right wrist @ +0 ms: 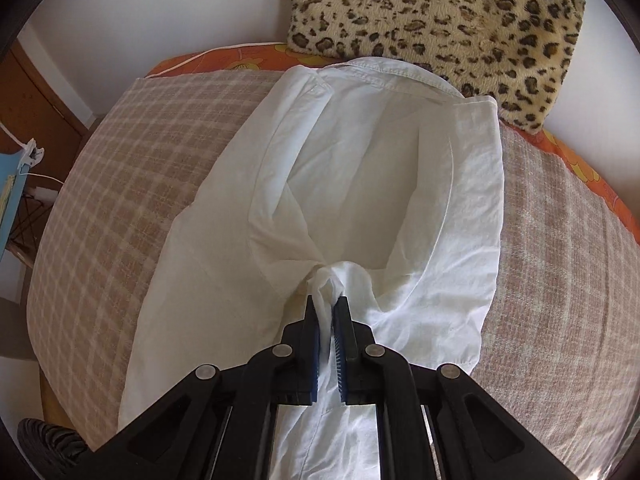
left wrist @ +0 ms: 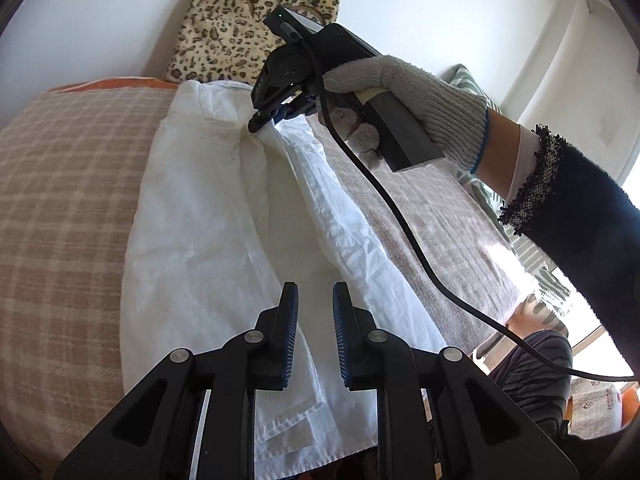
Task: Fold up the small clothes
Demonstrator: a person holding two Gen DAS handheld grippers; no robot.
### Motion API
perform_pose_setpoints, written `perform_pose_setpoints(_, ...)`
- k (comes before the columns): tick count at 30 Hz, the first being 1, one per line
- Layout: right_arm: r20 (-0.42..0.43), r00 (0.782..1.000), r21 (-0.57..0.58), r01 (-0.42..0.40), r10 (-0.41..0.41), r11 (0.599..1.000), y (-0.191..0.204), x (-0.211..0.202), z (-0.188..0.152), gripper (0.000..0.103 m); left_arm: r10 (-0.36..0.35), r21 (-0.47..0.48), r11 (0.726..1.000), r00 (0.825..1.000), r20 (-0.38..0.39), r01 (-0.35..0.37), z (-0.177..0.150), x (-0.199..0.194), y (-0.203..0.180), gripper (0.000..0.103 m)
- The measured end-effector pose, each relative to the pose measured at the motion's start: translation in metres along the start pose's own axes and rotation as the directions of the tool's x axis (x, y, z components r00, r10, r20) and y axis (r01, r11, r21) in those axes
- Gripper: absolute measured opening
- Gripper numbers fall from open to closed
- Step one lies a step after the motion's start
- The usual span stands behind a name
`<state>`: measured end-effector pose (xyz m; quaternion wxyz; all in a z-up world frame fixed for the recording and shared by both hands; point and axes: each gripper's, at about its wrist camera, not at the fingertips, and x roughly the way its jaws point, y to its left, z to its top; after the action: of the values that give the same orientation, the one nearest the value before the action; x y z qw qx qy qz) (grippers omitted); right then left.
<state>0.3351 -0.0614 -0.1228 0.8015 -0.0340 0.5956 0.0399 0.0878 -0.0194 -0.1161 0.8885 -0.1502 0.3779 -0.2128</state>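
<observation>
White shirt [right wrist: 352,184] pinched by right hand-held gripper [right wrist: 327,312], left hand-held gripper [left wrist: 315,320] released, leopard cushion [right wrist: 440,28] behind.

The lower hem of the white shirt [left wrist: 208,240] passes under the left gripper [left wrist: 315,300] linkage and is cut off by the bottom edge in the left wrist view. In the right wrist view the shirt's near portion runs beneath the right gripper [right wrist: 327,312] body; its extent there cannot be told. How much fabric lies pinched between those jaws is hidden by the pads. The leopard-print cushion [right wrist: 440,28] is cropped by the top edge. The blue object [right wrist: 12,184] at the left edge is cropped and unidentifiable. The black cable [left wrist: 400,216] exits at the right edge.
</observation>
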Motion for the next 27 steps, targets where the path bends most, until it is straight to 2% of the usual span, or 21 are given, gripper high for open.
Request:
perform_pose_setpoints(1,-0.005,1.000,-0.005,0.004,-0.004,1.000,0.005,0.004,0.000,0.005,-0.023,-0.029,0.999,1.000,-0.010,0.023,0.002,0.003,0.005,0.019)
perform_pose_setpoints(2,-0.010,1.000,-0.012,0.008,-0.008,1.000,0.008,0.007,0.001,0.005,-0.046,-0.058,0.997,0.999,-0.015,0.045,0.002,0.003,0.009,0.031)
perform_pose_setpoints(4,-0.014,1.000,-0.017,0.017,-0.017,1.000,0.011,0.010,-0.001,0.005,-0.085,-0.118,0.990,0.996,-0.018,0.082,0.000,0.004,0.015,0.049)
perform_pose_setpoints(7,-0.011,1.000,-0.010,0.005,-0.005,1.000,0.009,0.009,-0.002,0.004,-0.123,-0.173,0.978,0.992,-0.034,0.116,-0.002,0.011,0.018,0.050)
perform_pose_setpoints(12,0.009,0.999,0.033,-0.050,0.050,0.998,-0.004,0.002,0.000,0.004,-0.151,-0.132,0.981,0.985,-0.088,0.139,-0.009,0.028,-0.006,0.050)
perform_pose_setpoints(15,0.015,0.998,0.036,-0.062,0.062,0.997,-0.005,0.001,0.000,0.004,-0.119,-0.060,0.992,0.983,-0.139,0.111,-0.021,0.036,-0.027,0.050)
perform_pose_setpoints(18,0.018,0.997,0.029,-0.073,0.072,0.997,-0.005,0.001,-0.001,0.004,-0.062,-0.030,0.998,0.985,-0.164,0.058,-0.030,0.046,-0.034,0.050)
perform_pose_setpoints(24,0.034,0.991,0.044,-0.129,0.128,0.991,-0.015,-0.005,-0.002,0.004,-0.082,-0.104,0.992,0.987,-0.138,0.068,-0.031,0.051,-0.021,0.050)
perform_pose_setpoints(26,0.037,0.989,0.062,-0.146,0.144,0.987,-0.020,-0.006,-0.001,0.004,-0.124,-0.125,0.986,0.984,-0.125,0.109,-0.030,0.053,-0.017,0.044)
perform_pose_setpoints(27,0.038,0.988,0.067,-0.154,0.151,0.986,-0.021,-0.006,0.000,0.004,-0.136,-0.136,0.984,0.983,-0.125,0.119,-0.031,0.055,-0.015,0.035)
